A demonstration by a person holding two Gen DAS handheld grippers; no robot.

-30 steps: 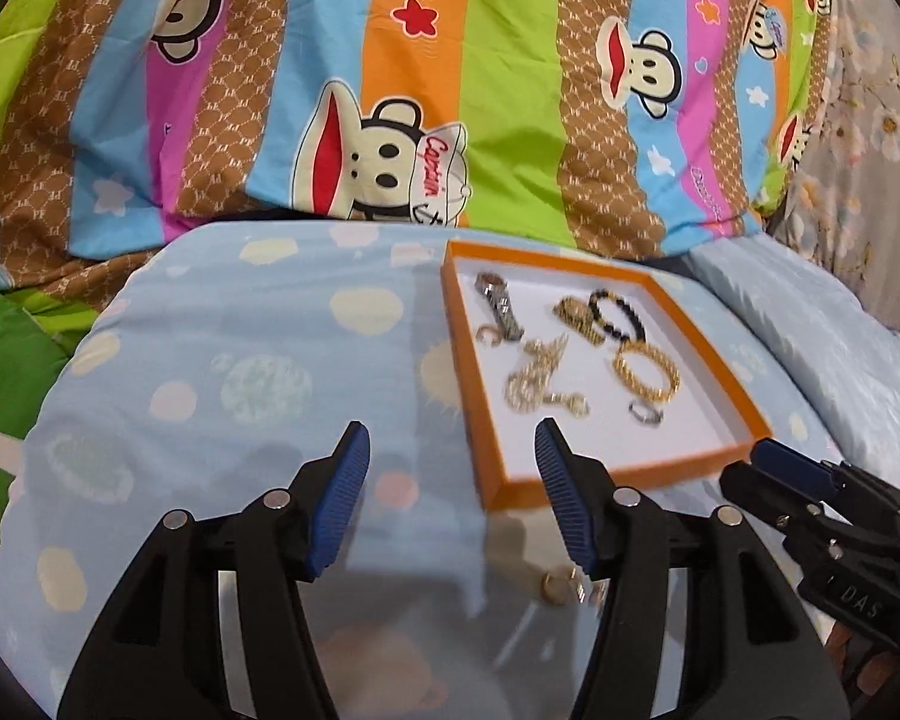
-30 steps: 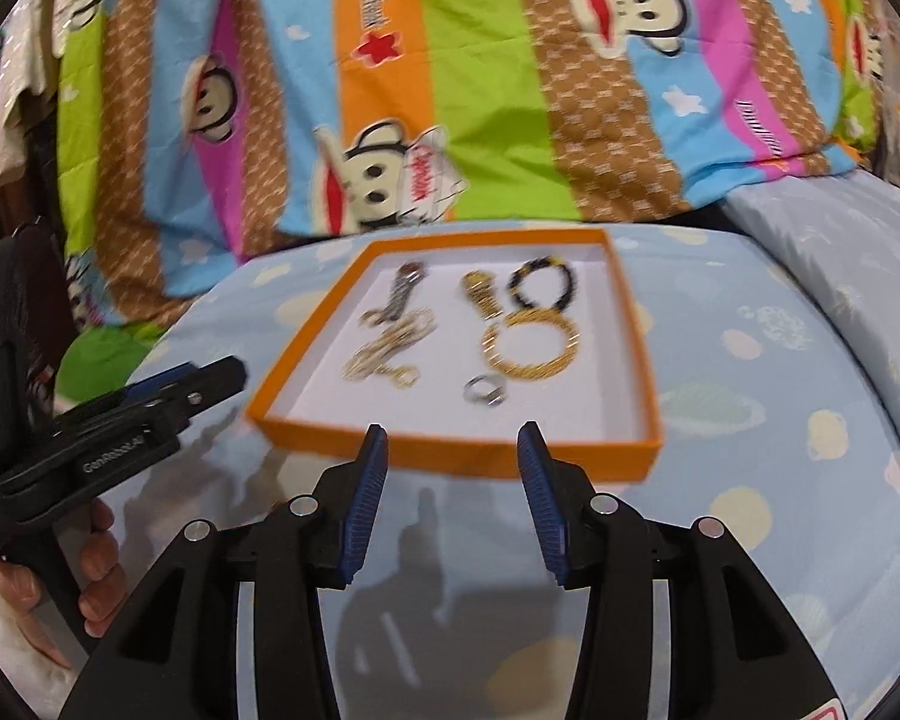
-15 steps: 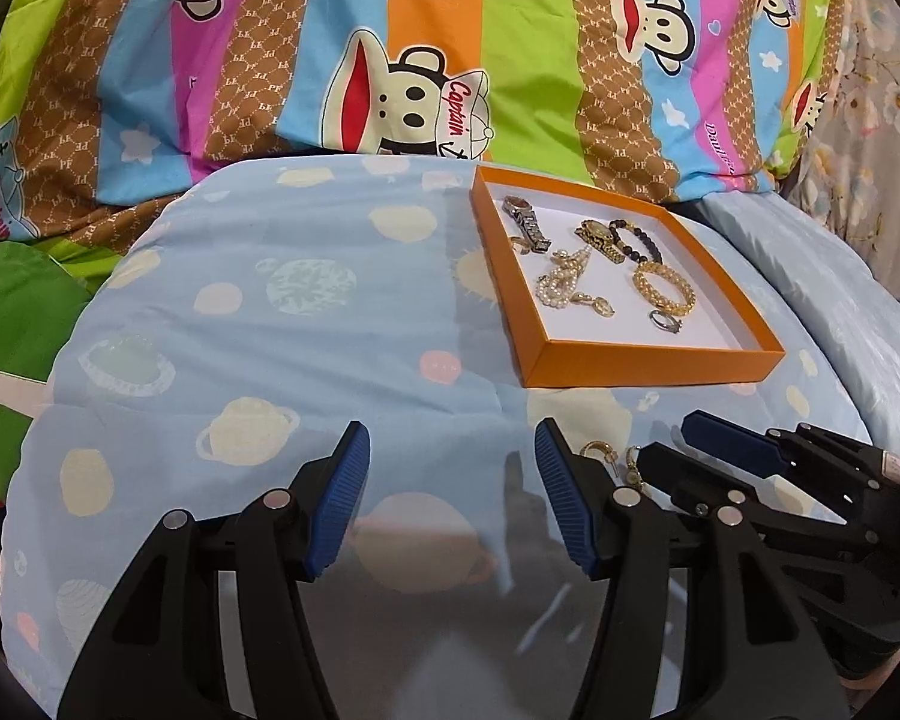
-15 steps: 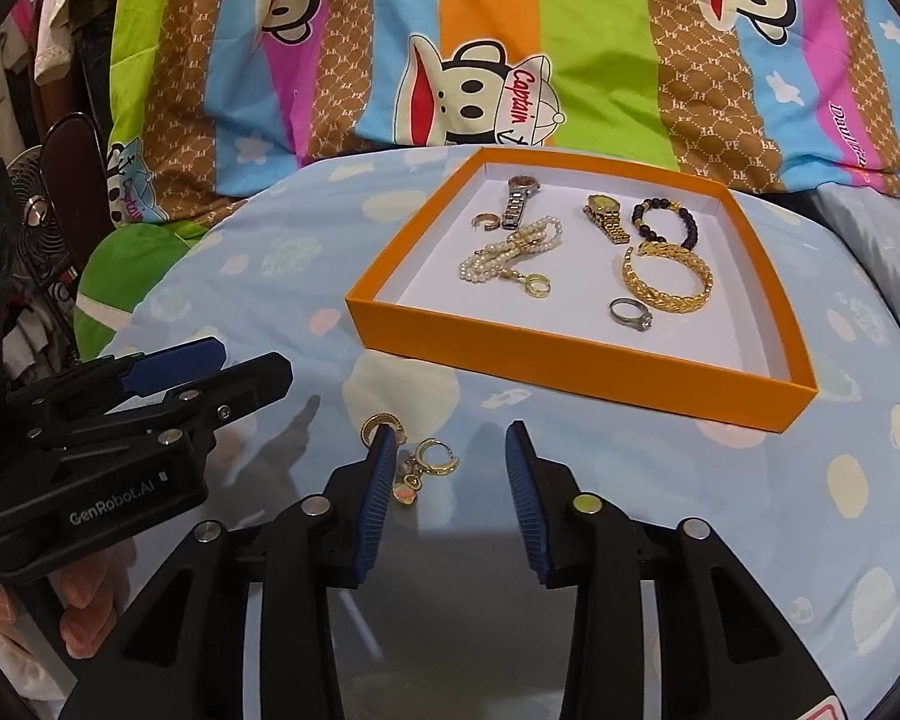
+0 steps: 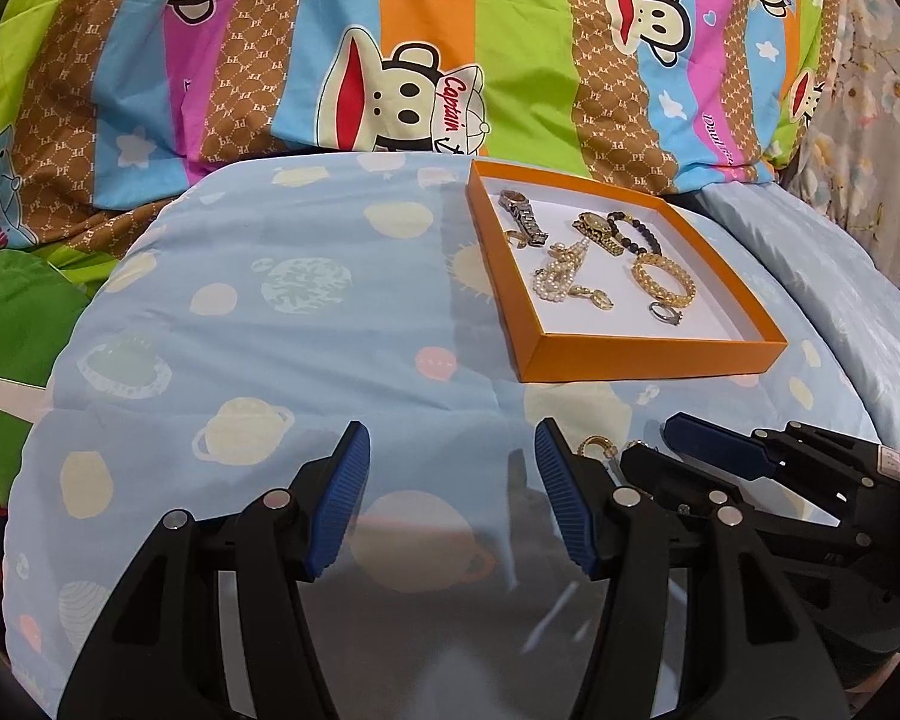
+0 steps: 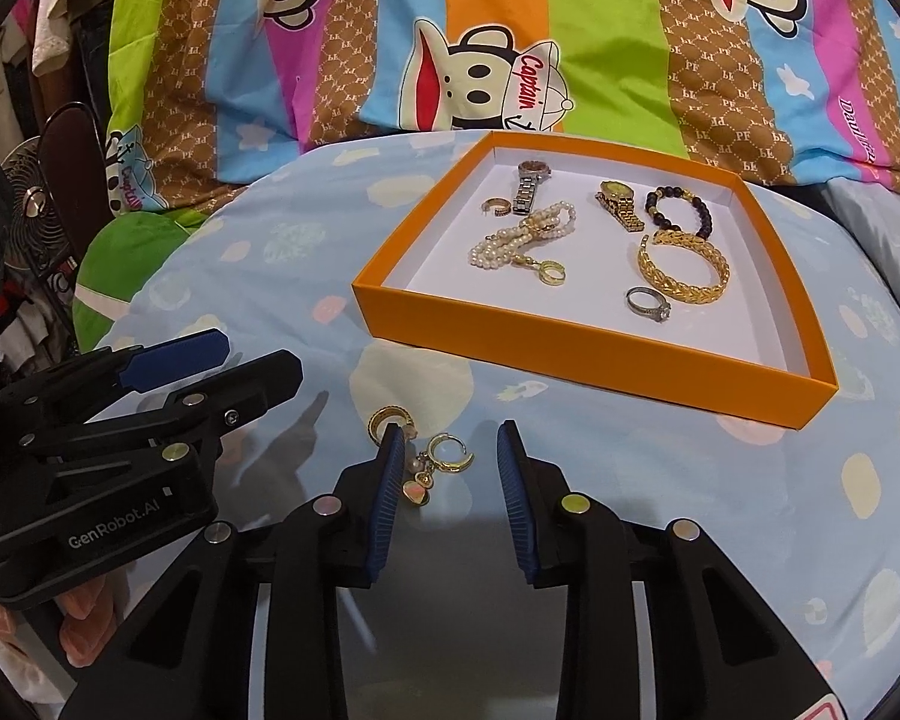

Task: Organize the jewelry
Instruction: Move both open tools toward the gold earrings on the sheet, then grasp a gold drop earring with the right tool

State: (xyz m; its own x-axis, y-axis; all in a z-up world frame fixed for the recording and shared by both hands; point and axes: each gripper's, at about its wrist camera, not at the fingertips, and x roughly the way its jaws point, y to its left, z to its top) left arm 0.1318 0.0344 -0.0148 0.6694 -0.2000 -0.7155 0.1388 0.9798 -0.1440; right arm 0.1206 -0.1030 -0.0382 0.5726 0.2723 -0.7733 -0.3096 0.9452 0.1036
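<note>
Right gripper [image 6: 444, 450] fingers had just been narrowing around the charm earring [image 6: 435, 468], pads not yet touching it, a gold hoop [image 6: 390, 420] beside the left pad. Left gripper [image 5: 450, 468] fingers stood apart over bare bedspread [image 5: 330, 348]. Beyond lay the orange tray [image 6: 600, 354], near edge clear.

Matt card tray [image 6: 600, 360]; shiny gold bangle [image 6: 684, 276]; soft cloth quilt [image 6: 690, 480].
</note>
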